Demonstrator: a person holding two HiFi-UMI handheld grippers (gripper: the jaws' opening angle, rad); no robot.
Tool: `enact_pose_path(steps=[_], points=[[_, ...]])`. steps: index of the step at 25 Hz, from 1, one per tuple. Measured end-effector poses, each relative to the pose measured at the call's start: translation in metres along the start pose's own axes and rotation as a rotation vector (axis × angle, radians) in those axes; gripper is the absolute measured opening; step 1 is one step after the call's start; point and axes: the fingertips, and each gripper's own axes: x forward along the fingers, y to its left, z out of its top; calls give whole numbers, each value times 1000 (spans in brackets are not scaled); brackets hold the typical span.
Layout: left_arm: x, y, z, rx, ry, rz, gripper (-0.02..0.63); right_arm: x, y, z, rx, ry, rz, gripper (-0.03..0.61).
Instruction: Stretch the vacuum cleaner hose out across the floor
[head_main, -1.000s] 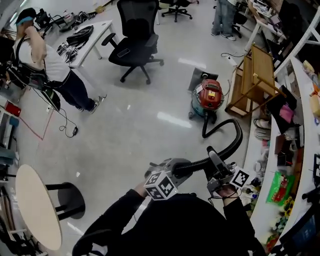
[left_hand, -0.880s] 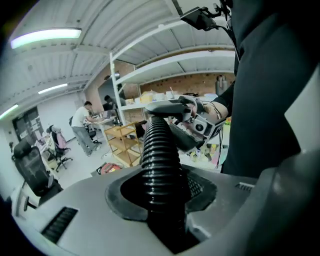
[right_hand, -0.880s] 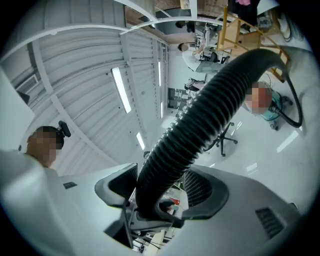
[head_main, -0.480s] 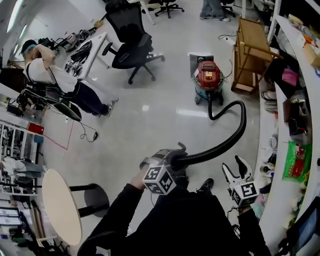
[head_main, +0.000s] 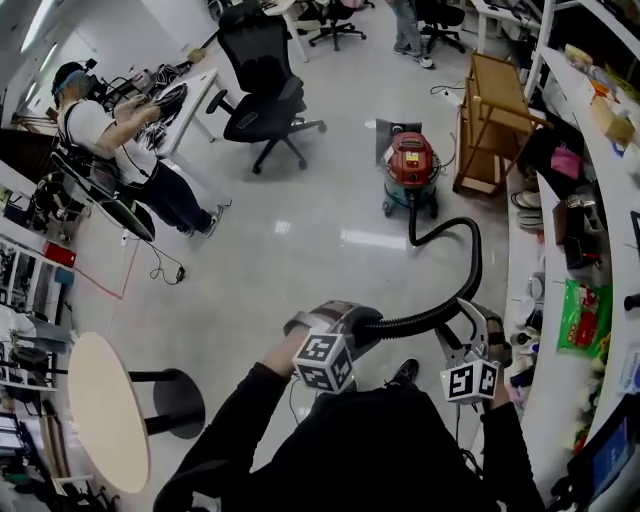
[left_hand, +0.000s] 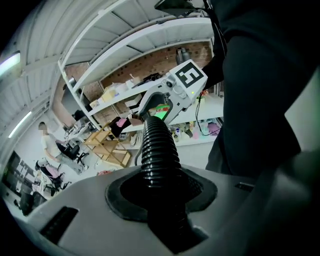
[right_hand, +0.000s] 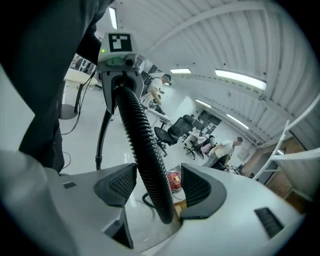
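Left gripper (head_main: 345, 320) clamps hose (head_main: 468, 262); right gripper (head_main: 478, 326) jaws just opening, hose loose between. Risk: a hard tug on the curled hose tips the canister vacuum (head_main: 411, 165) at 1 o'clock.

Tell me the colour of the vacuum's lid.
The lid is red, best seen in the head view.

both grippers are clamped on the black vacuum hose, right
Not both. The left gripper is clamped on the hose, but the right gripper view shows the right gripper with jaws apart around it, pads clear, having just been opening.
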Motion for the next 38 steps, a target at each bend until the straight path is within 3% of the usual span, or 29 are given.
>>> enact_pose_path(steps=[5,7,9,13,16,20,22,25,27,29,30,31,32,35,36,38], points=[[-46,-41,-27,43,-51,-9,150,7,57,42,-138,66,85,278],[-64,-53,-43,69,-58,-6,150,10,88,61,-188,99,144,201],[-82,-63,-66,92,-55,-8,150,10,118,79,-162,133,203,192],[-101,-72,-105,123,-61,1,152,12,157,107,-29,213,233,192],[-102,-60,-118,184,-57,65,158,10,169,112,129,275,208,192],[-92,-19,-95,299,-50,301,202,-2,169,93,470,323,145,192],[-77,-5,-79,328,-29,392,237,-6,165,75,590,341,96,193],[-70,2,-54,302,-31,502,331,-11,158,43,718,347,21,192],[-87,5,-36,242,-112,636,348,-16,151,15,785,359,-27,192],[-99,-4,-23,122,-206,691,347,-22,140,-14,846,371,-73,192],[-93,-16,-19,18,-248,637,347,-26,134,-31,880,377,-99,192],[-78,-34,-17,-125,-292,523,341,-32,130,-48,917,383,-126,192],[-56,-55,-15,-311,-342,359,319,-39,126,-66,954,387,-152,192],[6,-88,1,-1015,-547,-168,307,-59,125,-103,1048,377,-198,192],[22,-83,8,-1214,-610,-277,307,-65,125,-111,1073,366,-206,192],[55,-62,26,-1466,-697,-390,308,-79,123,-126,1107,342,-222,192]])
